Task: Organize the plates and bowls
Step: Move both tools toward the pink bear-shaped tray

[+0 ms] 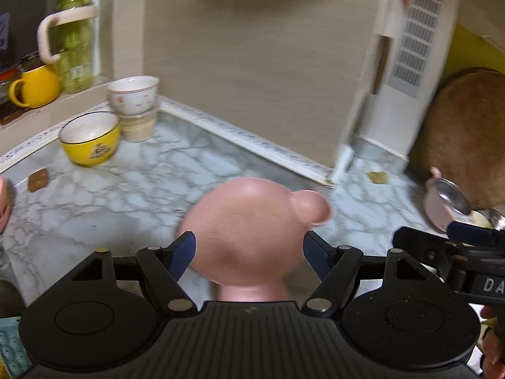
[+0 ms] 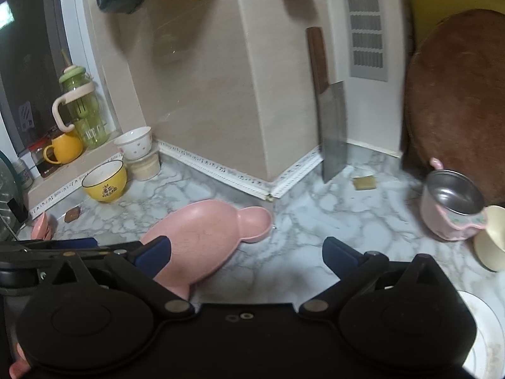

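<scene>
While the pink plate blurs between wide-open left tool fingers, right tool gapes empty.

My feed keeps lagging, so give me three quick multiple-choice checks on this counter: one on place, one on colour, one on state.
1. Where does the white bowl with pink spots sit?
A. on a beige cup
B. inside the yellow bowl
C. on the pink plate

2. What colour is the mug on the sill?
A. green
B. yellow
C. white

3. How is the right gripper?
A. shut on the cleaver
B. shut on the pot
C. open, holding nothing

Answers: 1 A, it rests on the beige cup. 2 B, its body is yellow. 3 C, the fingers stand wide apart over bare marble countertop.
</scene>
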`<state>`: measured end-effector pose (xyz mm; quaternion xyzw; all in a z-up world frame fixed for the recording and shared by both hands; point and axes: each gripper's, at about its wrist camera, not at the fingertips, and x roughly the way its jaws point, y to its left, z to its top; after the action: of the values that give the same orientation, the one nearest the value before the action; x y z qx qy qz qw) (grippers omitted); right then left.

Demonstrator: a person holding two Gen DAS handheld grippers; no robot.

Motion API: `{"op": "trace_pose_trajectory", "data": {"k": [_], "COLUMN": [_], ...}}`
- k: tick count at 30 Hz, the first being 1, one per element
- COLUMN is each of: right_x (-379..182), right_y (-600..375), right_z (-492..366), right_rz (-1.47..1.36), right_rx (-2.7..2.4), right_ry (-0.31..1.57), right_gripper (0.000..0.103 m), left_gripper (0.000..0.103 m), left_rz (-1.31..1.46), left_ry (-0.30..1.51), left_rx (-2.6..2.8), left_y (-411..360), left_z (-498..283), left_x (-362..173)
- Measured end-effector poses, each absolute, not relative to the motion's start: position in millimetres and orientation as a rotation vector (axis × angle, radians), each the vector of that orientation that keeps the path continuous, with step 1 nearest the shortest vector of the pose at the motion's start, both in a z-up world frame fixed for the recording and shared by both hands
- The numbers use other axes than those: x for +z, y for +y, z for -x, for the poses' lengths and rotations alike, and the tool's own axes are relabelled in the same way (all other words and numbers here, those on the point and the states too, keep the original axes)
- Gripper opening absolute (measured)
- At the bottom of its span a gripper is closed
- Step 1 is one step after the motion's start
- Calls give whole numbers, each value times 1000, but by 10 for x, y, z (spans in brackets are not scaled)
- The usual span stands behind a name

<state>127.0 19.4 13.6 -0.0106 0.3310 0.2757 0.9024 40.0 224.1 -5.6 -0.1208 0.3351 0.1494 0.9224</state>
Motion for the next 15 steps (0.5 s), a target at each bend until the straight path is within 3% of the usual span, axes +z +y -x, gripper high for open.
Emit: {"op": "trace_pose_trajectory", "data": {"k": [8, 15], "right_x": [-152, -519], "right_y": [621, 896], "right_z": [-1543, -1812], "right_rz": [72, 72], "right_rx": [553, 520], "right_ry": [755, 873], "right_gripper": [102, 93], "left_gripper": [75, 75], "left_rz": [311, 337], "left_ry": [771, 853], "left_rx": [372, 428], "left_y": [2681, 2891], "left_z": [-627, -857], "left_x": [-368, -718]}}
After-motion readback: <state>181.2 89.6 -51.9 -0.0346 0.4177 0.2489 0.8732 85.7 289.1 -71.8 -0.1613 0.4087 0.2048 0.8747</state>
